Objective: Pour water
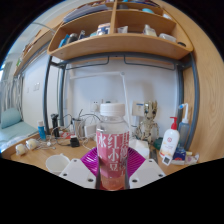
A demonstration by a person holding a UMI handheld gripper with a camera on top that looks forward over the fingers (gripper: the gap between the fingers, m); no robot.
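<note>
A clear plastic bottle [112, 145] with a white cap and a pink label with white characters stands upright between my fingers. My gripper [112, 172] is shut on the bottle: both magenta pads [92, 163] press against its sides near the base. The bottle is held above the wooden desk [40, 158]. Its lower part hides the gap between the fingertips. A small glass cup [65, 135] stands on the desk beyond the left finger.
A white lidded container [57, 162] lies just left of the fingers. A white spray bottle with a red top [171, 140] stands to the right. Small bottles, a Groot figure [148, 124] and clutter line the back. A wooden shelf [118, 42] hangs overhead.
</note>
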